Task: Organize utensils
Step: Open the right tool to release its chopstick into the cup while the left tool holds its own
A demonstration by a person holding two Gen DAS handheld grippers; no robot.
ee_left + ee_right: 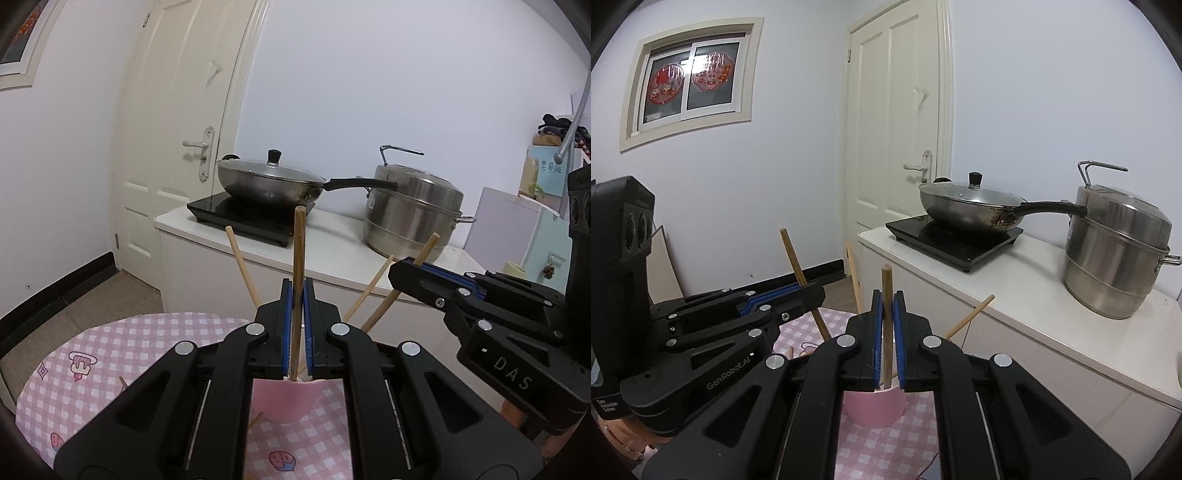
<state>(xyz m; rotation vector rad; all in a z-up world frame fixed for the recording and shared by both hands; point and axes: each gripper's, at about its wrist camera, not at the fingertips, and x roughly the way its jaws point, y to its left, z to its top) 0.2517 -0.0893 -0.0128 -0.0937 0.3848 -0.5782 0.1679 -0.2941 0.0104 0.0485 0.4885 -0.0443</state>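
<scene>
**Chopsticks held over the pink cup**

Low in the frame's centre, a pink cup (875,408) stands on the pink checked tablecloth (122,347), with several wooden chopsticks (238,258) leaning out of it. The left gripper (297,291) is clamped on an upright dark chopstick (298,251) reaching into the cup. The right gripper (887,299) pinches another chopstick (886,291) likewise.

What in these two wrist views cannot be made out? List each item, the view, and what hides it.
- Pink cup interior, both views: the black fingers cover its rim, so chopstick tips and count stay unseen.
- Left gripper chopstick, left wrist view: lower end hidden behind the cup rim.
- Wok contents, both views: lid on.
- Steamer pot, right wrist view: right handle cut by the edge.
</scene>
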